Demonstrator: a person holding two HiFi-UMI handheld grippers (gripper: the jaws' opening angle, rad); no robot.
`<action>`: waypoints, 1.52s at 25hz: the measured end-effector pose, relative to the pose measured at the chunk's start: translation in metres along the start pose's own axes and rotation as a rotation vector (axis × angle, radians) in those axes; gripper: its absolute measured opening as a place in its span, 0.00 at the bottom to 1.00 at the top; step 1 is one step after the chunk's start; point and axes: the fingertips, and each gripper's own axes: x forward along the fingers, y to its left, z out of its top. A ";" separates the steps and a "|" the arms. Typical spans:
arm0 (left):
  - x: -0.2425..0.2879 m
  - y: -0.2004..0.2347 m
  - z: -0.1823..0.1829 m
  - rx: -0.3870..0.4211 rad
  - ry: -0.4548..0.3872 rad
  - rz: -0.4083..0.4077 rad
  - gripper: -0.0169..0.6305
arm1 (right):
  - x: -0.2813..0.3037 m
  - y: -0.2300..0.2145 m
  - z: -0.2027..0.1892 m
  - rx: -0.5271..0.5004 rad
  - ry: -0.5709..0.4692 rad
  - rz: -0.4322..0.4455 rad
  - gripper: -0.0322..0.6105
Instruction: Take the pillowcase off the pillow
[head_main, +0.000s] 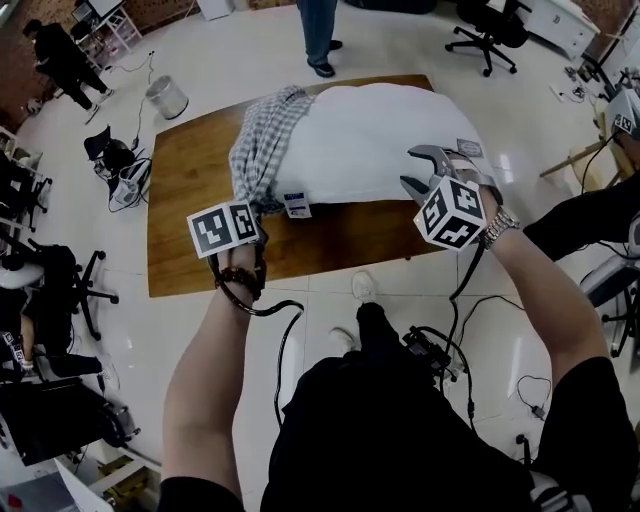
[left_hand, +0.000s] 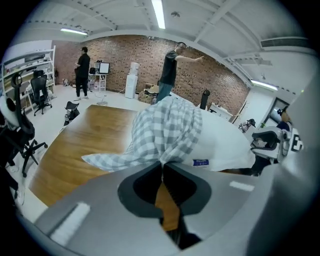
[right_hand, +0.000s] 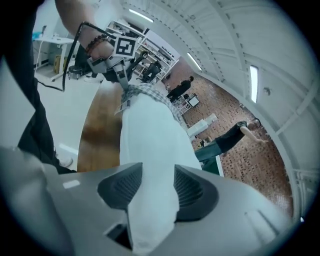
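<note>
Pillowcase (head_main: 264, 140), checked grey cloth, bunched; pillow (head_main: 390, 140) plump, white

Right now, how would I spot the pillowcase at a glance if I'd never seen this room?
On the brown wooden table lies a big white pillow. The pillowcase is the cloth bunched around the pillow's left end in the head view, with a fold pinched in the left gripper. It alone is grey-and-white checked; the pillow is plain white.

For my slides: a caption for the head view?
Left gripper pinches the checked pillowcase; right gripper, jaws apart, straddles the pillow.
</note>
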 end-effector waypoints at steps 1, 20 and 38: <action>-0.012 0.003 -0.011 0.017 -0.006 -0.012 0.05 | -0.009 0.013 0.012 0.018 -0.007 -0.004 0.36; -0.072 -0.048 0.025 0.235 -0.089 -0.113 0.12 | -0.028 0.027 0.083 0.149 -0.036 0.067 0.45; 0.122 -0.058 0.266 0.414 0.262 -0.197 0.48 | 0.177 -0.149 0.111 0.390 -0.001 0.489 0.62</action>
